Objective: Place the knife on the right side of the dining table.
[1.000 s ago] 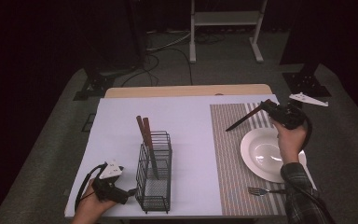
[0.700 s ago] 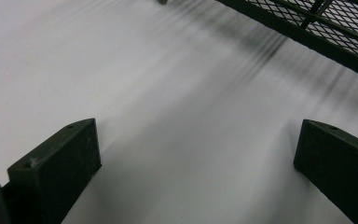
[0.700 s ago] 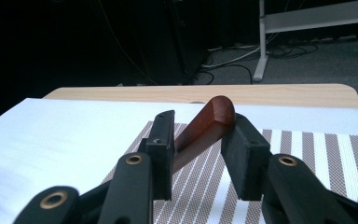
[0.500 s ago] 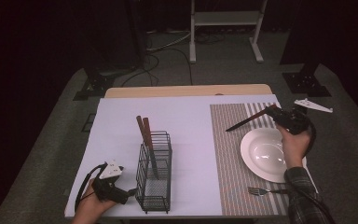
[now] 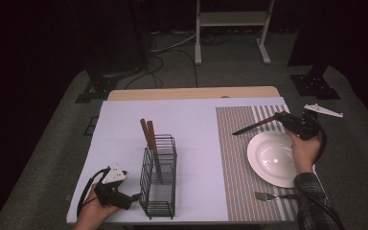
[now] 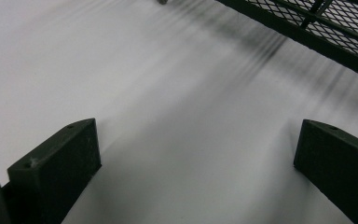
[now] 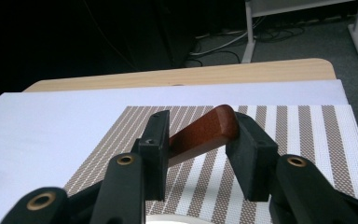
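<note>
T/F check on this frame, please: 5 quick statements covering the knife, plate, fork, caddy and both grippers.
1. The right gripper has a wooden-handled knife between its jaws. True; the jaws have just been opening, and the brown handle lies between them above the striped placemat.
2. The fork lies on the white plate. False: it lies on the placemat, at the plate's near side.
3. The wire caddy holds two brown-handled utensils. True.
4. The left gripper is clamped on the caddy. False: its jaws stand wide open over the bare white table cover, the caddy beside it.
5. The plate has food on it. False: it is empty.
</note>
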Motion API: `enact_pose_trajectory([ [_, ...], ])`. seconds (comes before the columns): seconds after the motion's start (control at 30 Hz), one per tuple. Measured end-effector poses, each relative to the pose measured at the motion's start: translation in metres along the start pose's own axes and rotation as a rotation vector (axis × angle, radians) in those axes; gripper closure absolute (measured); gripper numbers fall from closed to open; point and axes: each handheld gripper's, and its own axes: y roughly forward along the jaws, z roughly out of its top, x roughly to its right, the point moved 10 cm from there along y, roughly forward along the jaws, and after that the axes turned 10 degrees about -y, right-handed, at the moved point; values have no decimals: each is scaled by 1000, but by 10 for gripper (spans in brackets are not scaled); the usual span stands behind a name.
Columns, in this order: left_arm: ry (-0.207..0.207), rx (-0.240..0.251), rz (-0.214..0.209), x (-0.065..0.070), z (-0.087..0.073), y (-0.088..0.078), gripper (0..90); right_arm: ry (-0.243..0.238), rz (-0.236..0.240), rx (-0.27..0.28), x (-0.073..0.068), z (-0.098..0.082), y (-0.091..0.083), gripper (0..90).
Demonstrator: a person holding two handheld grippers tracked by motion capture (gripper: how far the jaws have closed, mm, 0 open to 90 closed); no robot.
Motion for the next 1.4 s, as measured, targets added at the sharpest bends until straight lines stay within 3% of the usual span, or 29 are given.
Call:
enact_pose_trajectory([
  [0.33,0,0,0,0,0,0,0,8,-21,-31,6,-9,2,551],
  [1.4,0,0,1,0,0,0,0,97,-57,-163,23,-34,15,434],
])
